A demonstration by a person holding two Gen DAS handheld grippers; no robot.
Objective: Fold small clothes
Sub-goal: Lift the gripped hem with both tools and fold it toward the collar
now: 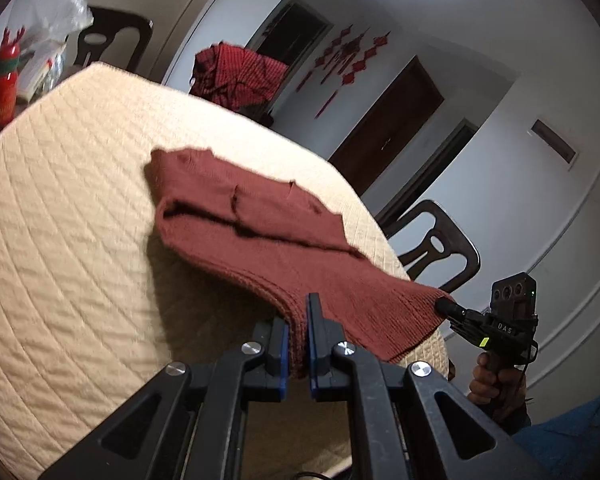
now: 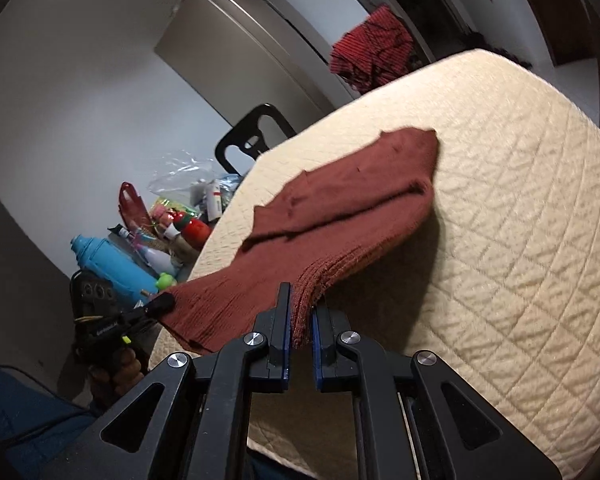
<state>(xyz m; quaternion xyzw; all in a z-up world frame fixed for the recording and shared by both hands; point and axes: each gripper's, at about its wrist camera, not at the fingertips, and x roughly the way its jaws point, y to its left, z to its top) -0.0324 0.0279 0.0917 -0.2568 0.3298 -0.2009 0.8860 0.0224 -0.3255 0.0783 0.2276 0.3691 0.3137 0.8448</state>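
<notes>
I've got the left gripper (image 1: 298, 344) clamped on the near hem of the rust-red knit sweater (image 1: 256, 224), blue pads pinching a bunched stack of ribbed edge, and the right gripper (image 2: 300, 340) is closed the same way on the hem's other corner — each wrist view shows the opposite tool biting the fabric off to the side, held in a hand (image 1: 488, 384). Between the two grips the hem hangs off the surface, slightly slack; the rest of the garment, incl. what looks like a sleeve already folded across the body, lies on the cream quilted table cover (image 1: 60, 208), far end flat and near the middle of the table. My read: I'm at the bottom-to-top fold, hem raised, not yet carried over. Next move calls for both hands travelling together toward the far end w/ even height, keeping the hem taut so it doesn't sag in the middle, then laying it down square on the collar end before letting go. Risk — dragging the whole piece along the quilt rather than folding it. Clutter beside the table, e.g. the blue bottle (image 2: 112, 264), is well apart.
</notes>
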